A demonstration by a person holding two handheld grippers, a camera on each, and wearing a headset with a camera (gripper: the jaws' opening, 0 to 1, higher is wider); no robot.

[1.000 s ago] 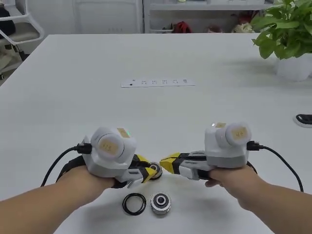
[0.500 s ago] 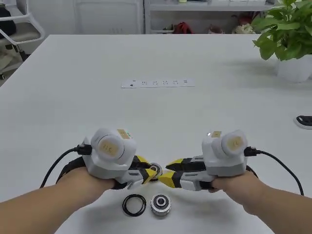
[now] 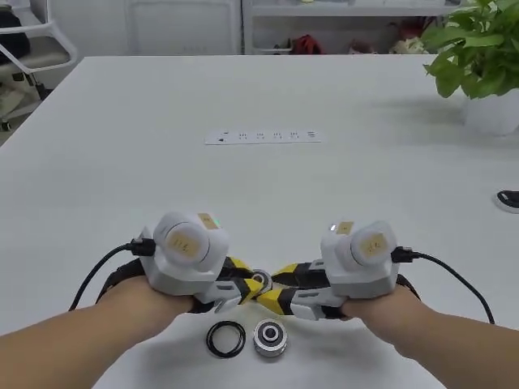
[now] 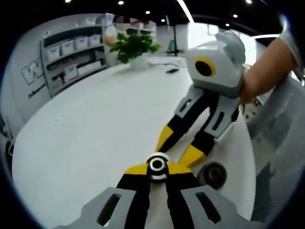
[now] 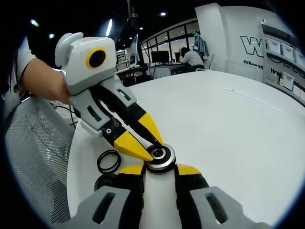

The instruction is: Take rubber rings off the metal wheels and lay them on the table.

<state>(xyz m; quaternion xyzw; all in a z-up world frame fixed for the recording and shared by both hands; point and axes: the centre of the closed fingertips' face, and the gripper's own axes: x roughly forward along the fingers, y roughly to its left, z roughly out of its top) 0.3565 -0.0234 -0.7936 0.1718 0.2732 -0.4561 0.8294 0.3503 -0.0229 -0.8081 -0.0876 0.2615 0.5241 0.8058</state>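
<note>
My left gripper [image 3: 250, 286] is shut on a small metal wheel [image 3: 259, 281] with a black rubber ring around it, held just above the table. In the left gripper view the wheel [image 4: 157, 165] sits between my yellow tips. My right gripper [image 3: 277, 289] faces it from the right, open, with its tips right beside the wheel. The right gripper view shows the wheel [image 5: 160, 155] just beyond my own spread tips, pinched by the left gripper [image 5: 151, 144]. A loose black rubber ring [image 3: 225, 338] and a second metal wheel [image 3: 269, 338] lie on the table below the grippers.
The white table [image 3: 259, 186] has a white power strip [image 3: 263, 137] in the middle. A potted plant [image 3: 478, 65] stands at the far right, and a dark object [image 3: 509, 199] lies at the right edge. Cables trail from both grippers towards me.
My right gripper has moved left, closing the gap until its tips reach the wheel held by the left gripper. The left gripper, loose ring and second wheel have stayed put.
</note>
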